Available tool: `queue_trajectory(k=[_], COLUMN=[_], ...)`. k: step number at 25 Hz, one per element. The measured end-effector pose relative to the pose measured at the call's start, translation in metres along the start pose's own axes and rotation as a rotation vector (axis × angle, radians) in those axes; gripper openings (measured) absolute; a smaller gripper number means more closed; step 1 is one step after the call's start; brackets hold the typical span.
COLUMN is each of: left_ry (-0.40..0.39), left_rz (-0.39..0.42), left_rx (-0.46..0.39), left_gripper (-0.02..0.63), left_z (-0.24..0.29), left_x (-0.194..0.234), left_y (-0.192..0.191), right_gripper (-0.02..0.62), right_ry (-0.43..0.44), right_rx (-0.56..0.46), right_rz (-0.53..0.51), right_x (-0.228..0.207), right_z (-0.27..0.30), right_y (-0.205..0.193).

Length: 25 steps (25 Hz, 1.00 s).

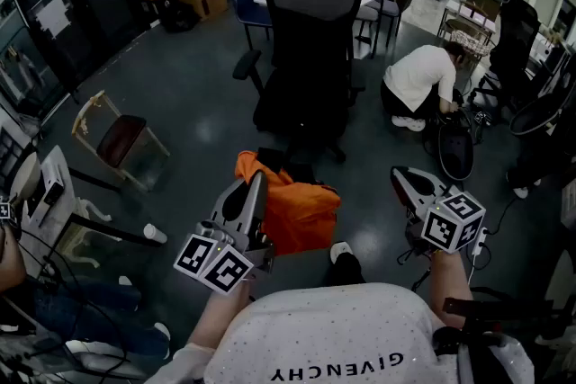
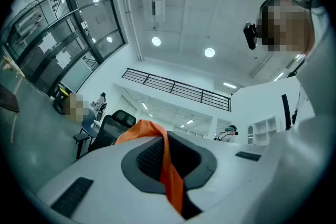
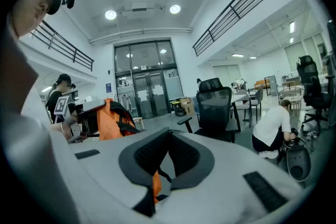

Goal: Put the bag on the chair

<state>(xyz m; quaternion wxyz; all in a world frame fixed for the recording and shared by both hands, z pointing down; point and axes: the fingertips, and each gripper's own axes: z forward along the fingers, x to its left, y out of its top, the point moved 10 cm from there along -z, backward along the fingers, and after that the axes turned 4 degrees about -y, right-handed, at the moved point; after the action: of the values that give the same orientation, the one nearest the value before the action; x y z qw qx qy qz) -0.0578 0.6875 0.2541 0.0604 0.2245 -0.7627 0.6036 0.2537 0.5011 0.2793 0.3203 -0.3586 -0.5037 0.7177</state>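
head view: left tongs clamp the orange bag strap, right tongs closed beside bag, chair beyond bag, placement outstanding.

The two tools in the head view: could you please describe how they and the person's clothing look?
Both the left tool and the right tool have pale grey, tapered shells with dark, mesh-textured pads. Each carries a white cube with black square markers. The person wears a white speckled shirt with dark lettering.
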Motion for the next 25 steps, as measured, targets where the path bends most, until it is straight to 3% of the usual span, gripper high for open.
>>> queue_trajectory(k=[12, 25], left_ry=[-0.036, -0.028], left_rz=[-0.01, -0.026], left_rx=[-0.017, 0.022], left_gripper=[0.003, 0.002], left_z=[-0.007, 0.034], left_x=[0.006, 0.044], left_y=[0.017, 0.004], right_gripper=[0.003, 0.005], right_ry=[-0.001, -0.033], right_rx=[-0.005, 0.011], right_rz=[-0.019, 0.046], right_x=[0.012, -0.027], right_z=[0.009, 0.055], right_y=[0.012, 0.013])
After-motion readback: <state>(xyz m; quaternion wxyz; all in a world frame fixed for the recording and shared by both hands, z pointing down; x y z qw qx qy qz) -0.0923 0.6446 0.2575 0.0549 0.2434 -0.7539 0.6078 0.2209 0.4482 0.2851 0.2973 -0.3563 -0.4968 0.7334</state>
